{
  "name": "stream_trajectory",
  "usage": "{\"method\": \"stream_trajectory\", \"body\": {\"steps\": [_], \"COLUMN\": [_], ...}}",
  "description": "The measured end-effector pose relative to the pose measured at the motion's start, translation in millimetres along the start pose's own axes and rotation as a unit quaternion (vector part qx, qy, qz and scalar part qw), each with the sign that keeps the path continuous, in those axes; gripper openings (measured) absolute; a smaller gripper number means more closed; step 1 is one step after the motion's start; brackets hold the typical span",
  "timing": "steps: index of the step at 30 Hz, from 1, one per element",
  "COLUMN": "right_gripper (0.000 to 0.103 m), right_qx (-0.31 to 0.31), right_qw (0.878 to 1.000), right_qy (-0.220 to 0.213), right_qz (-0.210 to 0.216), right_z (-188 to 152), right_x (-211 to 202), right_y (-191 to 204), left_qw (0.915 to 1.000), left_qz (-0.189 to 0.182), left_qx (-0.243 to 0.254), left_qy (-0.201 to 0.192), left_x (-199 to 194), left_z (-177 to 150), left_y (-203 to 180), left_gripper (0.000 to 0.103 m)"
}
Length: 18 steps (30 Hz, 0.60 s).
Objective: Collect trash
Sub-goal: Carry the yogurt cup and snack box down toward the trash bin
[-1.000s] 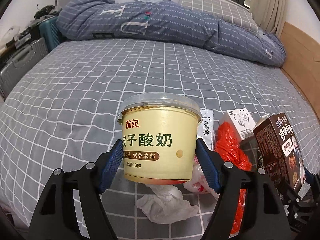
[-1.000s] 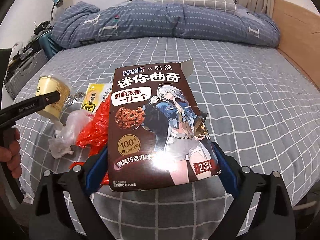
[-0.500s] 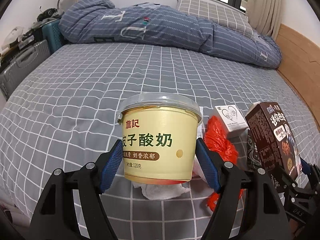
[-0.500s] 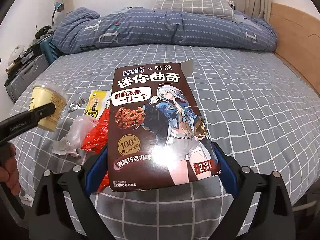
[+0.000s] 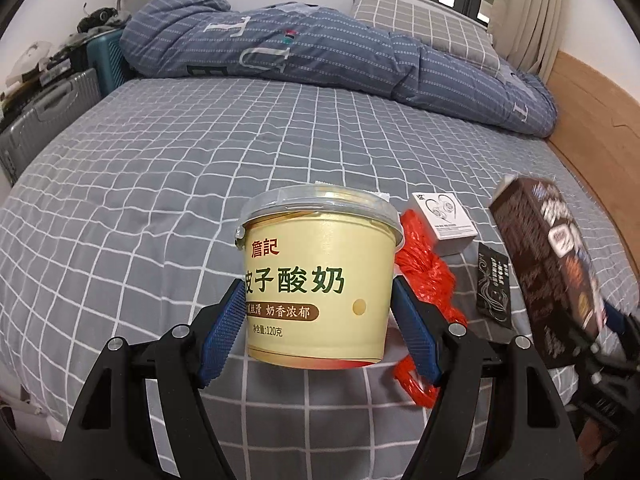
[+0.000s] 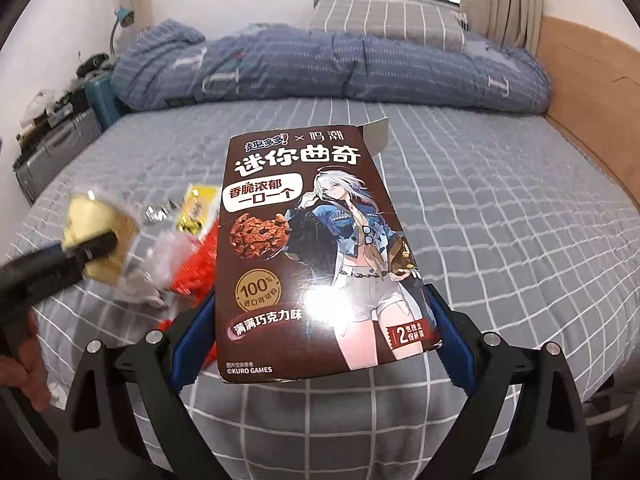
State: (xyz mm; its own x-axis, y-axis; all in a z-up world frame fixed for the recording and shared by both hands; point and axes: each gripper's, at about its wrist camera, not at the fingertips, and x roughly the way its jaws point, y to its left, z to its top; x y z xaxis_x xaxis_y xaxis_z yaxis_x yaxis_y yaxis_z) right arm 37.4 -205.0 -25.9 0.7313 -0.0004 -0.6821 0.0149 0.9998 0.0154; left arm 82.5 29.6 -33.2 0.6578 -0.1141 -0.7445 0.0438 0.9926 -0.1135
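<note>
The left gripper (image 5: 318, 332) pinches the yogurt tub (image 5: 318, 280) upright between its pads; the right gripper (image 6: 324, 344) clamps the cookie box (image 6: 316, 256) (flap open) above the bed (image 6: 500, 240).

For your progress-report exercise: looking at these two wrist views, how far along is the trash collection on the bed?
Done: nothing visibly binned; no bin shows. In hand: the left gripper clamps the yogurt cup, and the right gripper clamps the cookie box. Left on the bed: red plastic bag, white earphone box, black sachet, yellow wrapper.
</note>
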Motion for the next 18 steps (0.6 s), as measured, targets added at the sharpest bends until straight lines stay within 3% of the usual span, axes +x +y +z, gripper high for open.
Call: {"method": "stream_trajectory", "body": {"steps": [7, 18], "right_gripper": [0.090, 0.090], "right_qx": [0.010, 0.011], "right_qw": [1.000, 1.000], "right_qy": [0.013, -0.008], "right_qz": [0.001, -0.004], "right_z": [1.8, 5.6], "right_x": [16.5, -5.4], "right_y": [-1.5, -0.2], "left_qw": [1.0000, 0.9999], "left_qz": [-0.003, 0.008], "left_qx": [-0.004, 0.003], "left_qy": [0.000, -0.008], "left_x": [-4.8, -27.5], "left_z": [-4.0, -5.6], "left_y": [-1.6, -3.2], "left_gripper": [0.071, 0.071]}}
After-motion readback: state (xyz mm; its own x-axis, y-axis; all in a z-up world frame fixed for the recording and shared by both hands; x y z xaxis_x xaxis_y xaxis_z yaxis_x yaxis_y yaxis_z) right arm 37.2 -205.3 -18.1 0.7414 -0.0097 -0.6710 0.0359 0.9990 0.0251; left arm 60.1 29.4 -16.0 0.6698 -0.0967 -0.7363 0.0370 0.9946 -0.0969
